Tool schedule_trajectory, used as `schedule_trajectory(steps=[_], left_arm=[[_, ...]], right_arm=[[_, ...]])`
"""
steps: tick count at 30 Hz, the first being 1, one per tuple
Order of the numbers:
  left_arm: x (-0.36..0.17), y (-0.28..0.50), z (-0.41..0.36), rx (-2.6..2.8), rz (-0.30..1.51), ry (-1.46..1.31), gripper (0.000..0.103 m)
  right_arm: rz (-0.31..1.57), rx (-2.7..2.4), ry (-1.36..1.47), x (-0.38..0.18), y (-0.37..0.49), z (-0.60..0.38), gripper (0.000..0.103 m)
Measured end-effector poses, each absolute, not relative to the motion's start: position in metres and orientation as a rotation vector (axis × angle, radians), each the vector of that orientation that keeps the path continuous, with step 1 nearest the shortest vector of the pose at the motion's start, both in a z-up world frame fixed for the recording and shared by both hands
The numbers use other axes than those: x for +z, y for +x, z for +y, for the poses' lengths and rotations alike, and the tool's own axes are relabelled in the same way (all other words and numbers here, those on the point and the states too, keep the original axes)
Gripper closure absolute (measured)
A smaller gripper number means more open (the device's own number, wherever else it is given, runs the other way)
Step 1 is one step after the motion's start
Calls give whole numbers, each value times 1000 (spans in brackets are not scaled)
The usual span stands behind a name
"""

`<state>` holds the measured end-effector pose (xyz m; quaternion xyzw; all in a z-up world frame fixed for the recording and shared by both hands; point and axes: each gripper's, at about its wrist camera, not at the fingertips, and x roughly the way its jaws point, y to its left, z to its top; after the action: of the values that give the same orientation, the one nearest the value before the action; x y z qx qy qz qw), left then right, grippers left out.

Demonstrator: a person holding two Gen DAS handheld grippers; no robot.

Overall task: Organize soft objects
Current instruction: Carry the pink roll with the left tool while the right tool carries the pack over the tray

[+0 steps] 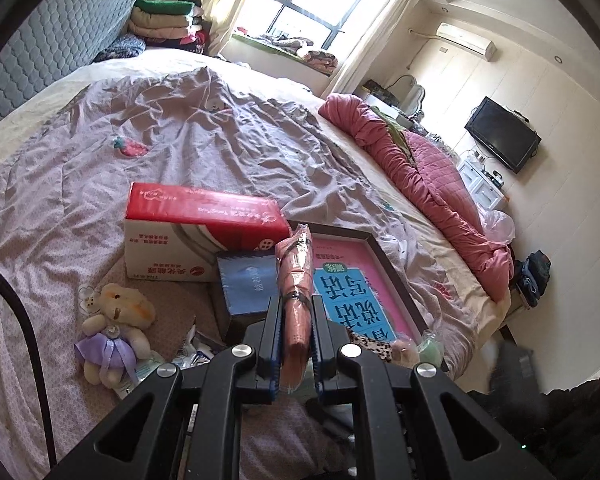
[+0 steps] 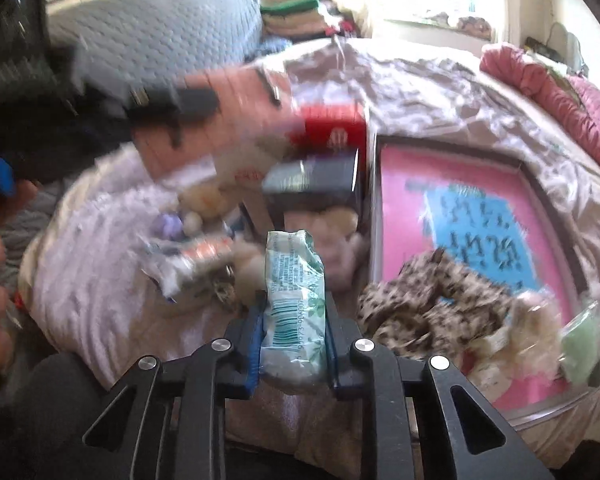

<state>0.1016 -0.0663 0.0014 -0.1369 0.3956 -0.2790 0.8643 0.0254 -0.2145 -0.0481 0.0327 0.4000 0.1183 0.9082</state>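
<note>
The bed [image 1: 220,120] fills both views, its lilac quilt [image 1: 180,128] wrinkled and bare from the red box [image 1: 204,216] back to the headboard [image 1: 56,44]. A rolled pink blanket [image 1: 416,168] lines the bed's far edge. The dark-rimmed tray [image 1: 392,268] with a pink, blue-lettered bottom sits just right of the red box, a blue box [image 1: 248,284] wedged between them. Left of the red box lies a teddy [image 1: 116,332] in a purple dress, with open quilt beyond. The left gripper [image 1: 296,340] pinches a flat pink pack [image 1: 294,276], its tip over the tray's near rim. The right gripper [image 2: 292,320] (view blurred) clamps a tissue pack [image 2: 294,292] near the tray's left rim; a leopard-print cloth [image 2: 432,300] drapes the tray's near corner.
</note>
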Motion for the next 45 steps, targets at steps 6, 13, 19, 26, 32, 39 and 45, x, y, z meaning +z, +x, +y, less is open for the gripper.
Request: schedule_trajectory(steps=[6,13,19,26,32,39,45], left_arm=[[7,94,-87,-609,820,-250,90],[5,85,-119,-645,834,-206,90],[-3,77,-150,-681,861,-164,90],[-26,75,-176,-672,906,-95,90],[-44,76,-187,-683,947,-73,90],[-55,71,-196,-685,953,-6,90],[-58,71,-199,-685,960,16,90]], right_arm=[[731,148,131,-12,17,-263,78],[677,36,187,3,7,-318,78],[659,-23,214,3,-3,-347,78],[665,-93,213,-6,-7,-369,78],[681,-140,207,-16,-7,-383,78],[718,-175,200,-31,-4,-390,78],[754,-179,187,-45,2,-388,78]])
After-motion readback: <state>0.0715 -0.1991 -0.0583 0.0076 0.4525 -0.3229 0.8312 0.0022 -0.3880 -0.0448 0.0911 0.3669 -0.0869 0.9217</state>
